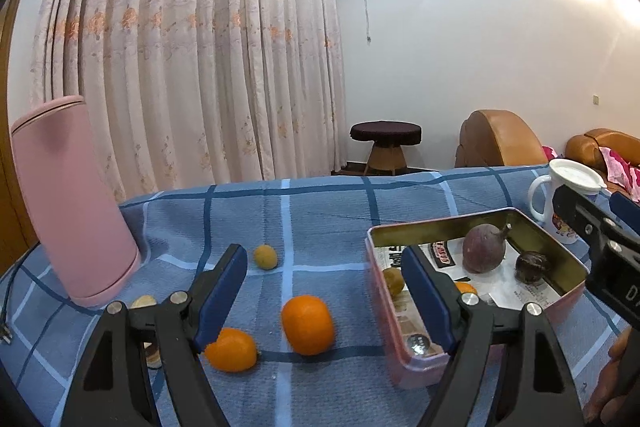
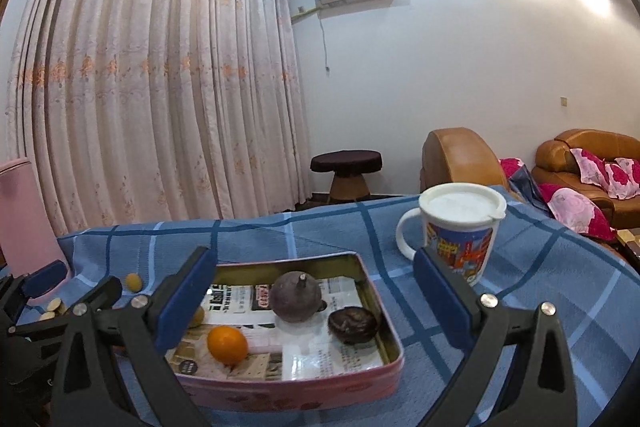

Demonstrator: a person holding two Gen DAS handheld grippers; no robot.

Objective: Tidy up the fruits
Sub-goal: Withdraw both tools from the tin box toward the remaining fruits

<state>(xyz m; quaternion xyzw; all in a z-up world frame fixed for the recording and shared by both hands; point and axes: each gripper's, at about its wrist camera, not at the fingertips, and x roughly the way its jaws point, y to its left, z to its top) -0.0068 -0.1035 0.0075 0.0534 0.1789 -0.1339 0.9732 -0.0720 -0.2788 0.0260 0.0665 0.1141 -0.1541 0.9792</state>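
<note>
In the left wrist view two oranges and a small yellow fruit lie on the blue checked cloth. My left gripper hovers open above them, holding nothing. To its right stands a pink tin. The right wrist view shows the tin holding a purple round fruit, a dark wrinkled fruit, an orange and a small yellow fruit half hidden by a finger. Over the tin's near side my right gripper stands wide open and empty.
A tall pink cylinder stands at the far left, with pale shell-like bits near its foot. A lidded white mug stands right of the tin. A plug and cord lie at the left edge. Sofas stand beyond the table.
</note>
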